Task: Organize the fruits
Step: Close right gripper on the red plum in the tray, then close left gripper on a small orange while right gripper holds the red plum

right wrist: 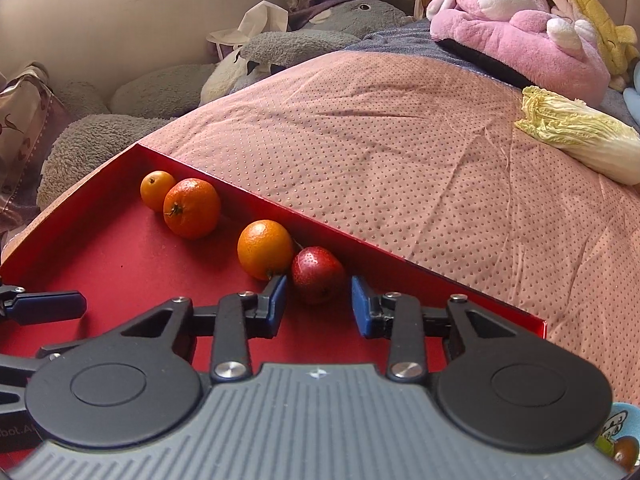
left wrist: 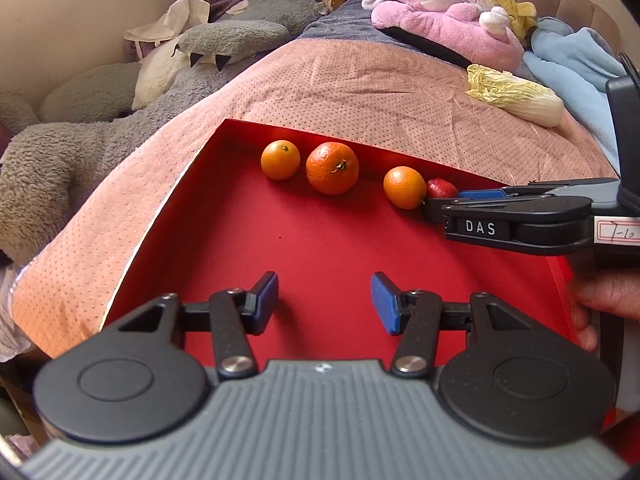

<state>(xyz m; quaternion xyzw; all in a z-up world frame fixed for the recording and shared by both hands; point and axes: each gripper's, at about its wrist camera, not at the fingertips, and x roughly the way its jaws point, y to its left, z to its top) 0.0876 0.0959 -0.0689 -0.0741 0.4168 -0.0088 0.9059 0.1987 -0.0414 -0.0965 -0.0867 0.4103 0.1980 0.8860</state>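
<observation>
Tray (left wrist: 320, 248): shallow, red, low walls, set on a pink dotted blanket (right wrist: 400, 140).
Oranges: three along the far wall — a small one (left wrist: 280, 159) at centre-left, a larger, deeper-orange one (left wrist: 332, 167) with a dry stem just beside it, a third (left wrist: 404, 187) further right.
Red fruit (right wrist: 318, 274): small, dark red, speckled and glossy, lower centre of the right wrist view, close beside the third orange.
Right claw (right wrist: 319, 304): spread — blue pads either side of the red fruit, not pressing it.
Left claw (left wrist: 324, 300): spread wide over bare tray floor, holding nothing.
Cabbage (right wrist: 580, 140): pale, on the blanket at right.
</observation>
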